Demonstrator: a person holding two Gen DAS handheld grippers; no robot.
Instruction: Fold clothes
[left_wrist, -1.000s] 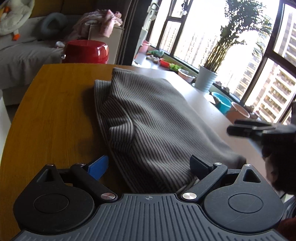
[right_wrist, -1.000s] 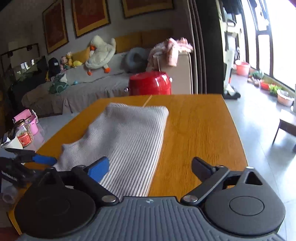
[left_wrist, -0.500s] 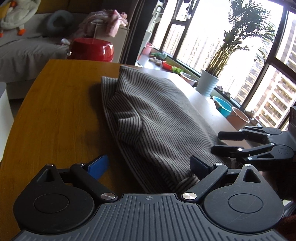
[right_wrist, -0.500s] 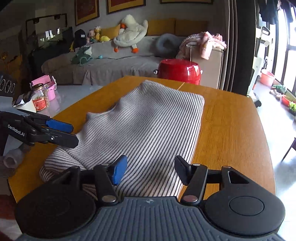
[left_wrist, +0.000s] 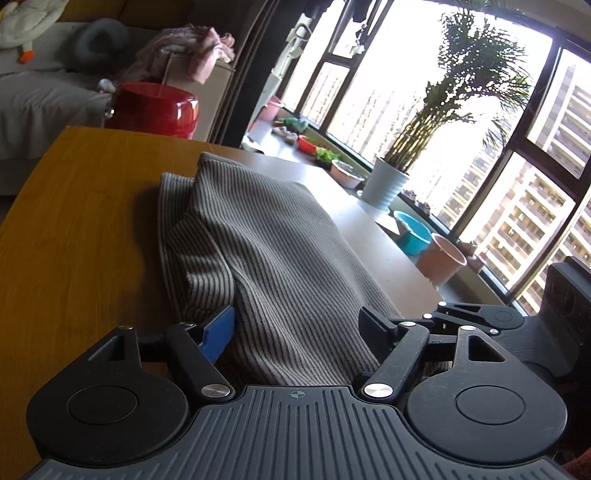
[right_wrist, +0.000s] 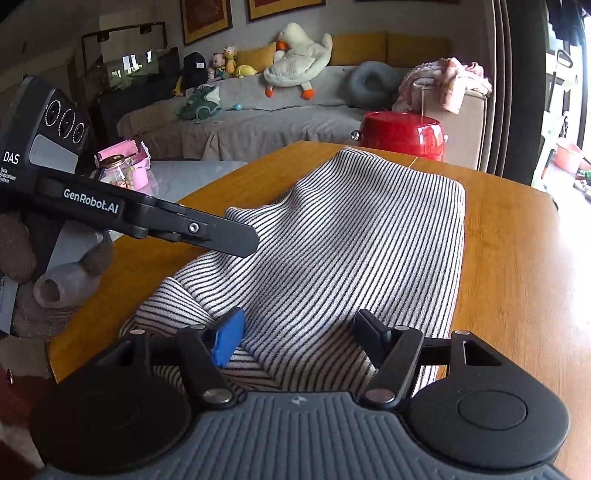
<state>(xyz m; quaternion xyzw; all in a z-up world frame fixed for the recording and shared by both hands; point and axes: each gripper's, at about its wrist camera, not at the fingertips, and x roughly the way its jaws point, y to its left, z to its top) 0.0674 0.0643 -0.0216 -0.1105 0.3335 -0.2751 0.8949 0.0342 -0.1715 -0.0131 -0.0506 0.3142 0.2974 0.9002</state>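
A grey and black striped knit garment (left_wrist: 266, 254) lies folded on the wooden table (left_wrist: 74, 229); it also shows in the right wrist view (right_wrist: 351, 251). My left gripper (left_wrist: 301, 328) is open, its jaws astride the garment's near edge. My right gripper (right_wrist: 306, 332) is open too, with the near hem lying between its jaws. The left gripper's fingers (right_wrist: 221, 236) reach in over the garment's left side in the right wrist view. The right gripper (left_wrist: 476, 317) shows at the right in the left wrist view.
A red pot (right_wrist: 402, 134) stands beyond the table's far edge. A sofa with plush toys (right_wrist: 299, 59) lies behind. A side table with a jar and pink box (right_wrist: 122, 170) is at the left. Plant pots (left_wrist: 384, 184) line the window sill.
Both grippers have moved in onto the garment's near edge and closer to each other. The near part of the garment has bunched up and lifted slightly.
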